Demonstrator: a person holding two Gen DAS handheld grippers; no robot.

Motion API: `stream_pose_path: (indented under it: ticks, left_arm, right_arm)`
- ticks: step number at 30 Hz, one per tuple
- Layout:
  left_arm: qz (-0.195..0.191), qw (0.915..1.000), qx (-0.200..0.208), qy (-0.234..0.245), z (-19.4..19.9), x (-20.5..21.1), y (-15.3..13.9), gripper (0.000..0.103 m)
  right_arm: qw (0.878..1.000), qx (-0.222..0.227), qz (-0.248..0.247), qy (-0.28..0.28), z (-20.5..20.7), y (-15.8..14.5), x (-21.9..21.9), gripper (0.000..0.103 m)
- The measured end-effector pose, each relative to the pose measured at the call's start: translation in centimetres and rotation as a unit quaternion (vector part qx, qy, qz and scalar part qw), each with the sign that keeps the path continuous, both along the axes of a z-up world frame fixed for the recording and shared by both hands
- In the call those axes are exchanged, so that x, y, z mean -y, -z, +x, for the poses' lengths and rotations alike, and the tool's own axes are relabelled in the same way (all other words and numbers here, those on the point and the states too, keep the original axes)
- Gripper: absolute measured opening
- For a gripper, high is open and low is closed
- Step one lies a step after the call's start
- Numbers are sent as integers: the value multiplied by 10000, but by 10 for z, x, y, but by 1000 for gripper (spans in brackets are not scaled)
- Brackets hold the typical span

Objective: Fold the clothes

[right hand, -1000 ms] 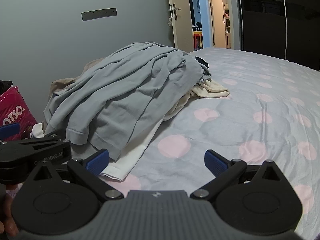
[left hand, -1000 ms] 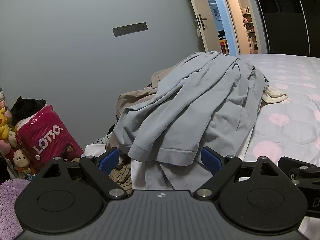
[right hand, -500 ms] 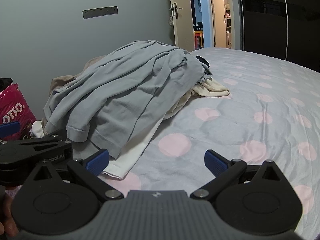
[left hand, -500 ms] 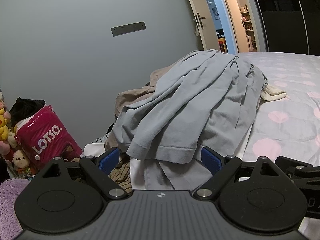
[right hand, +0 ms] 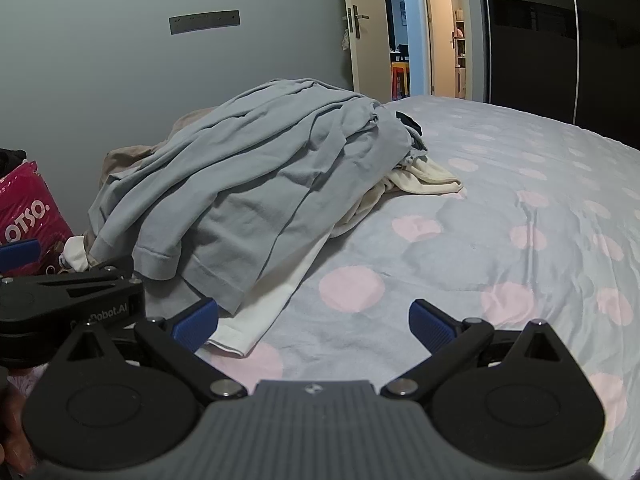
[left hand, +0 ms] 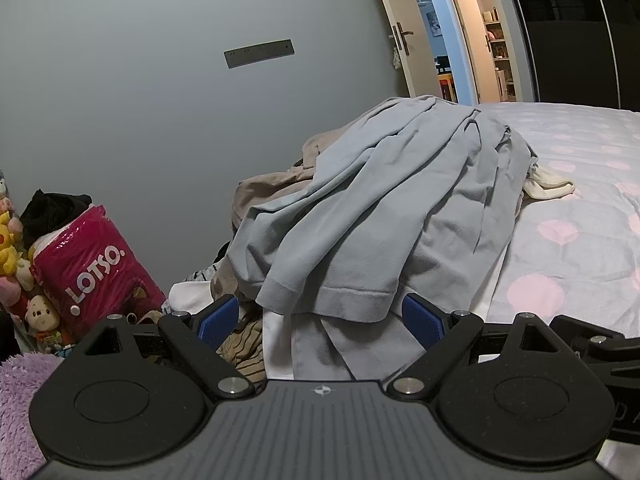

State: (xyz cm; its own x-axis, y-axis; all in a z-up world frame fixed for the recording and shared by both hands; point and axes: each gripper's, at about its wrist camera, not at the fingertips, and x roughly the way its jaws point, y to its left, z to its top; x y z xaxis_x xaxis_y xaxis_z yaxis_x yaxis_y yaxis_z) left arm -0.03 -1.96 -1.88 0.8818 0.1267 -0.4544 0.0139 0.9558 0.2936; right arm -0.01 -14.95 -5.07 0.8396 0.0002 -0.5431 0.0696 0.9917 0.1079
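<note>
Clothes pile, topped by a grey sweatshirt [left hand: 384, 216], lies on the polka-dot bedsheet [right hand: 500, 216] at its wall-side edge. Over the last second both grippers have edged slightly closer to the pile. Left gripper [left hand: 320, 316] is spread, its pads flanking the sweatshirt hem without contact. Right gripper [right hand: 314, 320] is spread over bare sheet beside a white garment [right hand: 260, 320]. No garment is grasped; folding has not begun.

Left gripper [left hand: 320, 318]: black linkage arms, blue ribbed fingertip pads [left hand: 423, 320], silver pivot screws, two round black discs, grey ribbed central housing marked with a small white emblem. Right gripper [right hand: 314, 322]: identically built; white lettering ending "obot.AI" is borne on the left unit's side.
</note>
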Motion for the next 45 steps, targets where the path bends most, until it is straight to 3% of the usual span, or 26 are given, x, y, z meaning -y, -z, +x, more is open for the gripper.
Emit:
stream_pose_path:
  ticks: [17,23,25,32,38,43,45]
  left_arm:
    - [-251,9989,-391,69,25,-5,8,90]
    - [-152,9989,-375,236,53,-6,2,77]
    - [-156,9988,-378,250,65,-10,-1,71]
    - [-97,9972,-609,411,112,-22,-5,52]
    - [-142,9961,-711,494,135,-28,-1,48]
    - [-166,9960,-649,592,139,-30,4,46]
    - [-213,9956,-648,644,139,-32,5,40]
  right_arm:
    - [9999,-84,-82,81,14,2,-4,102]
    - [9999,-85,46,118,36,-3,-4,100]
    - [9998,-82,106,112,44,-5,-5,91]
    - [9989,-104,446,-74,85,-8,-20,74]
    - [9959,-63,890,-122,121,-9,-31,71]
    - [9948,-180,1004,-62,146,-2,-40,58]
    - [9941,-217,1060,-55,153,0,-41,54]
